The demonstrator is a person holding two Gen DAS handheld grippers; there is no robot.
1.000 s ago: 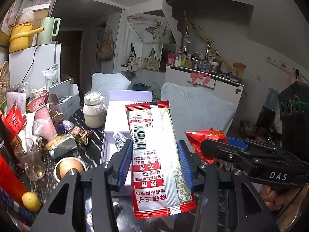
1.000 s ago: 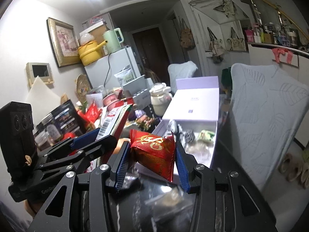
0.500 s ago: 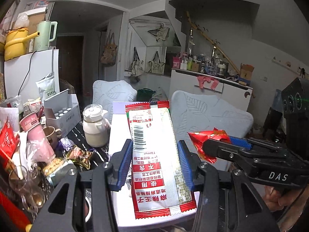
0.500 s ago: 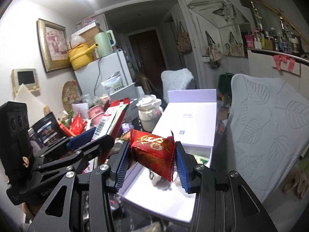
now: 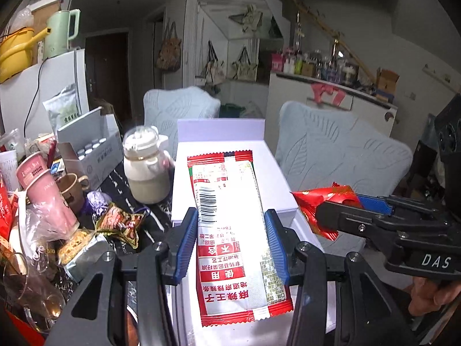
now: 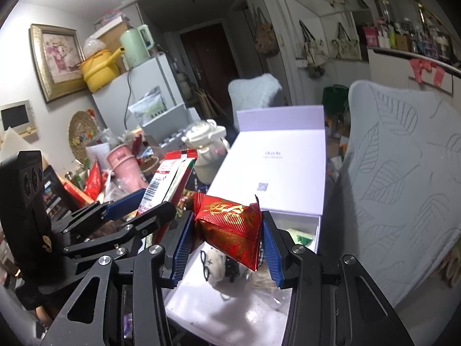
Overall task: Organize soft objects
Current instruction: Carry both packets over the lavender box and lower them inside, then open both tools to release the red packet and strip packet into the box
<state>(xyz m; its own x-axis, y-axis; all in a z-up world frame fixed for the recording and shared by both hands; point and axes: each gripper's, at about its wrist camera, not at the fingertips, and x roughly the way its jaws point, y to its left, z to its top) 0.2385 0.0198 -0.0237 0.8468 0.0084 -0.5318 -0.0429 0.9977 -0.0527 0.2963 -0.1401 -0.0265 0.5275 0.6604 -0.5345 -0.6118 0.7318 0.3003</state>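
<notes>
Item one, long red-and-white snack packet (image 5: 230, 239) — pinched between the blue pads of my left gripper (image 5: 232, 248), standing upright over the white box (image 5: 276, 184). Item two, red foil pouch with gold print (image 6: 230, 230) — pinched between the fingers of my right gripper (image 6: 227, 248), above the box's open compartment, where I see a small plush figure with glasses (image 6: 216, 268) lying inside. The box lid stands raised at the far end. Left of the box on the bench (image 5: 115, 178): cream teapot (image 5: 145, 164), pink cup (image 5: 46, 193), crumpled wrappers (image 5: 118, 225). Beyond: two pale leaf-patterned chairs (image 5: 340, 155).
</notes>
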